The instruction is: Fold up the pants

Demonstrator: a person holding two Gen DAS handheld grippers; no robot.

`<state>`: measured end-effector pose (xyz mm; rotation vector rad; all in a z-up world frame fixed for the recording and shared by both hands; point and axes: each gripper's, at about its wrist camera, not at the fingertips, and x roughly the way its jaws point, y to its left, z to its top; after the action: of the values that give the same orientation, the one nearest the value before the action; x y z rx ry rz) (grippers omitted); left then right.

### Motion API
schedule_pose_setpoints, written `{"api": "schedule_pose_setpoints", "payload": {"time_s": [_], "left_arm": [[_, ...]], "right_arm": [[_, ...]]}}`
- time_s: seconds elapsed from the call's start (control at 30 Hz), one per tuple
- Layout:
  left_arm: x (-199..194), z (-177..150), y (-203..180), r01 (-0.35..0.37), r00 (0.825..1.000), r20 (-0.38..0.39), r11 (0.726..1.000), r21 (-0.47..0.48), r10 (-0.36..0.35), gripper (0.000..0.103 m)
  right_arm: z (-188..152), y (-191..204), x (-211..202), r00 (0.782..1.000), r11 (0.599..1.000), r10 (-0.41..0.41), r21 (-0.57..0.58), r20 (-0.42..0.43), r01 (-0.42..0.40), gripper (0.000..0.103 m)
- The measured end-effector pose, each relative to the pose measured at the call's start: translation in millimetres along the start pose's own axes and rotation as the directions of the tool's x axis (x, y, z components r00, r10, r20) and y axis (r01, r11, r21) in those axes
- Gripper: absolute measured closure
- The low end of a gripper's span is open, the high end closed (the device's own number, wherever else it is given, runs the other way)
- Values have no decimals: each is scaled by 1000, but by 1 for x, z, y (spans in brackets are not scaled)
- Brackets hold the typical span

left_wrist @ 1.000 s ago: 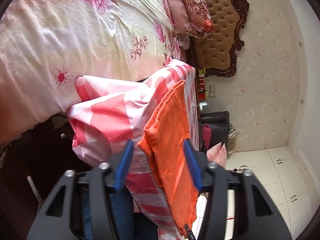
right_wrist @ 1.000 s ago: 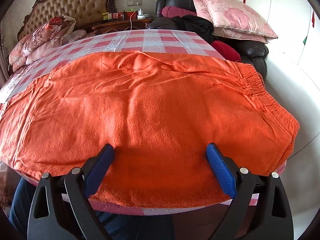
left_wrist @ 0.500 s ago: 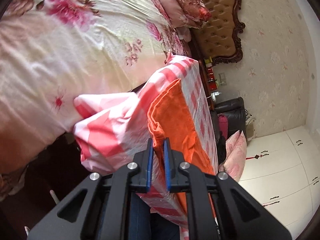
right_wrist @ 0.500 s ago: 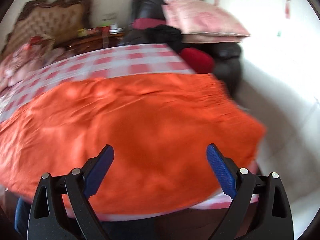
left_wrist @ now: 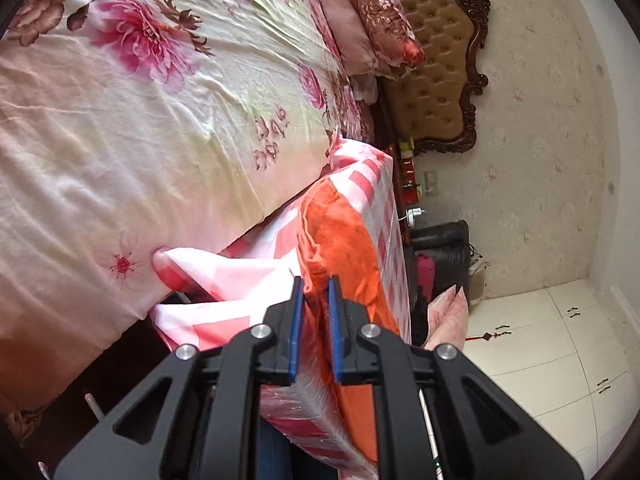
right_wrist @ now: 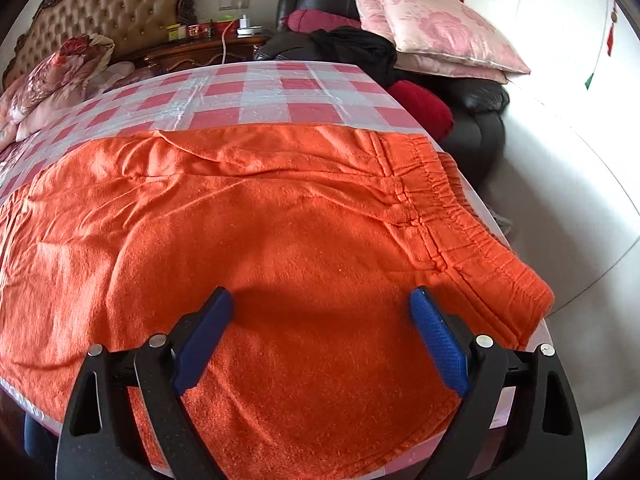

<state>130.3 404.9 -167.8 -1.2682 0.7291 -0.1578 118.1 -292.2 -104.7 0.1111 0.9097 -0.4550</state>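
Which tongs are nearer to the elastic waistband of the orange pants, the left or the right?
Right. The right tongs hang open above the pants, with the waistband just beyond their right pad. The left tongs grip a pants edge where no waistband shows.

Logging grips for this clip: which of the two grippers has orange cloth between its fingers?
The left gripper: its nearly closed jaws, just reopened slightly, pinch the edge of the orange pants. The right gripper hangs wide open above the cloth.
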Motion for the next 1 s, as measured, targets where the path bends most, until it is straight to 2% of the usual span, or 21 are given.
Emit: {"api": "schedule_pose_setpoints", "payload": {"time_s": [0.03,0.07,0.2,0.3,0.4,0.5,0.57,0.6,0.67,0.7,0.73,0.77,0.87,0.93,0.97,1.0], "left_arm": [[-2,2,4,3,1000,6,1000,-12,-3,57],[-4,4,11,12,1000,17,999,-39,-11,50],[2,7,40,58,998,-2,989,-138,-59,45],[14,4,57,120,992,-25,973,-198,-127,44],[28,1,72,218,969,-54,939,-265,-240,44],[41,-2,73,259,952,-89,924,-282,-294,46],[44,1,68,268,950,-87,929,-255,-298,53],[46,4,61,291,942,-97,928,-233,-320,59],[51,10,50,306,935,-121,931,-198,-333,59],[54,13,42,307,934,-136,936,-170,-331,62],[56,16,38,289,940,-141,945,-151,-311,78],[57,19,34,267,948,-139,954,-138,-286,88],[51,23,19,207,969,-126,977,-57,-212,88],[43,20,-2,98,991,-101,994,43,-94,89],[41,20,-7,68,994,-94,996,63,-62,89],[37,19,-17,6,997,-77,994,106,2,90]], "right_arm": [[-1,-1,0,1000,1000,5,4,-1,-5,15],[-2,-3,-1,1000,1000,8,3,-2,-8,15],[-3,-2,-3,1000,1000,3,-8,-9,-3,14],[-2,-2,-2,1000,1000,2,-4,-13,-2,14],[-2,-2,-2,1000,1000,6,-5,-16,-6,14],[-2,-2,-2,1000,1000,6,-6,-20,-6,14],[-2,-1,-3,1000,1000,2,-6,-22,-2,14],[-2,-1,-2,1000,1000,1,-6,-22,-1,14],[-2,-1,-2,1000,1000,-1,-6,-20,1,14],[-2,-1,-2,1000,1000,0,-4,-20,0,14],[-2,-1,-2,1000,1000,0,-4,-22,0,14],[-2,-1,-2,1000,1000,0,-4,-23,0,14],[-1,-1,-2,1000,1000,2,-4,-28,-2,14],[-1,-2,-2,1000,1000,6,-5,-31,-6,14],[0,-2,-2,999,1000,8,-6,-34,-8,14],[1,-2,-3,999,1000,6,-8,-40,-6,14]]}}
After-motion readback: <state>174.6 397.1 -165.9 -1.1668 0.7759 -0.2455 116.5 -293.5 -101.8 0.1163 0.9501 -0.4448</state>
